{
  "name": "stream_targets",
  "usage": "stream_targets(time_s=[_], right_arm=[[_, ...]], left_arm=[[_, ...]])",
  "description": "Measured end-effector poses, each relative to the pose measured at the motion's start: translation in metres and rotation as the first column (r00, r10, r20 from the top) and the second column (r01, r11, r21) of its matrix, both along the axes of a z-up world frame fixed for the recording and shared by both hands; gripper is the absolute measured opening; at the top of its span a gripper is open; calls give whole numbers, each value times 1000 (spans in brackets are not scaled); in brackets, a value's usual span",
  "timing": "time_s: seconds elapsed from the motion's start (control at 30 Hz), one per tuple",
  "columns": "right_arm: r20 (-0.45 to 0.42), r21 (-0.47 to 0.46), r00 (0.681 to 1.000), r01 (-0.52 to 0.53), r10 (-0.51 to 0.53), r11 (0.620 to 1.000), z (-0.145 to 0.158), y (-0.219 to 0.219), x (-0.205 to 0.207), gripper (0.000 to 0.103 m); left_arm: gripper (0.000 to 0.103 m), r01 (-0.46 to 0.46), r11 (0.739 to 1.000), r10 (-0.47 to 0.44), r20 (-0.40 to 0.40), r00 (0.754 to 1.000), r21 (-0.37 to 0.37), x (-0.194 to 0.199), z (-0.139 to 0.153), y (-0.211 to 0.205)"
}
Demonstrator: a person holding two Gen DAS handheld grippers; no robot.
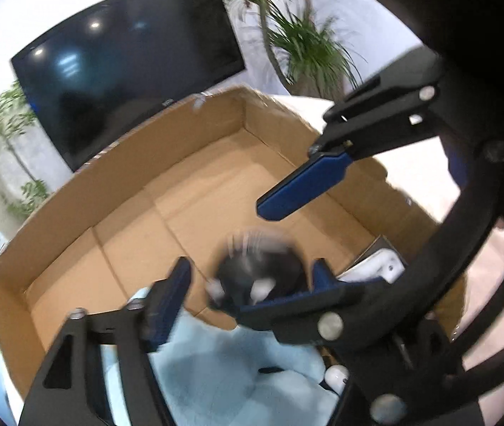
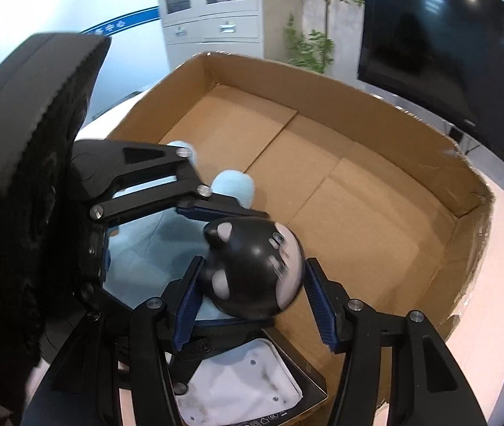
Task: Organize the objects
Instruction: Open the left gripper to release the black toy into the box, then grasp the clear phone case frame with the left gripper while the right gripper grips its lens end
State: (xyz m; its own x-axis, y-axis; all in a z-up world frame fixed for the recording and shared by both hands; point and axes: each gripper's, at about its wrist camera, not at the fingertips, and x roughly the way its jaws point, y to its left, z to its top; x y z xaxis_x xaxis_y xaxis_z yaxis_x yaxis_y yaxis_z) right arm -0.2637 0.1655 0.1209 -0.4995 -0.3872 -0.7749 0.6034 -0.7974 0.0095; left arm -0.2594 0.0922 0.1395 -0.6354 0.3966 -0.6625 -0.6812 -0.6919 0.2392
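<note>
I hold both grippers wide, right gripper (image 2: 252, 301) straddling but not squeezing the glossy black-and-white cat-shaped toy (image 2: 252, 269) over the brown cardboard box (image 2: 376, 113), left gripper (image 1: 248, 284) flanking it too.

Cardboard box (image 2: 376, 113) floor is lying bare toward its far wall and far corners. At its near end a black cat toy (image 2: 252, 266), a blue plush (image 2: 152, 234) and a white tray (image 2: 244, 380) are crowding access.
</note>
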Motion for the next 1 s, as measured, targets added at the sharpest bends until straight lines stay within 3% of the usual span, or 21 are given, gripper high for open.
stream_targets(time_s=[0.13, 0.2, 0.3, 0.43, 0.53, 0.63, 0.67, 0.7, 0.73, 0.77, 0.8, 0.87, 0.93, 1.0], right_arm=[[-56, -50, 995, 75, -78, 996, 24, 0, 17, 62], [-71, -126, 992, 93, -103, 988, 43, 0, 32, 63], [-87, -229, 991, 77, -99, 970, 65, -6, 67, 75], [-66, -282, 997, 11, -31, 959, 55, -33, 122, 77], [-1, -295, 1000, 27, -29, 955, 18, -53, 151, 77], [65, -274, 995, 95, -80, 957, -34, -74, 174, 77], [82, -262, 992, 118, -100, 958, -47, -81, 174, 77], [95, -249, 988, 144, -124, 958, -61, -86, 173, 77], [98, -225, 983, 176, -158, 958, -76, -93, 171, 67], [106, -189, 977, 205, -187, 960, -90, -102, 167, 47], [113, -161, 970, 234, -217, 959, -100, -109, 161, 41], [104, -131, 955, 290, -278, 948, -115, -121, 153, 33], [96, -129, 937, 345, -335, 930, -129, -128, 144, 33], [132, -101, 921, 379, -365, 920, -145, -135, 135, 33]], left_arm=[[80, -37, 999, 38, -37, 999, 41, 24, 26, -31], [81, -76, 995, 81, -78, 994, 62, 45, 41, -56], [84, -137, 983, 150, -98, 984, 123, 75, 54, -105], [86, -294, 935, 302, -8, 953, 197, 114, 33, -188], [86, -457, 868, 445, 105, 889, 192, 128, -15, -244], [81, -632, 752, 597, 214, 773, 189, 142, -67, -291], [70, -664, 720, 611, 267, 745, 204, 140, -83, -304], [59, -676, 705, 610, 305, 732, 215, 135, -94, -305], [57, -697, 686, 620, 332, 711, 211, 130, -103, -308], [53, -703, 683, 627, 334, 704, 199, 127, -108, -308], [51, -696, 692, 621, 334, 710, 192, 124, -112, -304], [51, -675, 712, 592, 353, 725, 193, 118, -120, -296], [50, -665, 725, 579, 364, 730, 179, 110, -125, -289], [33, -682, 719, 601, 377, 705, 130, 104, -138, -281]])
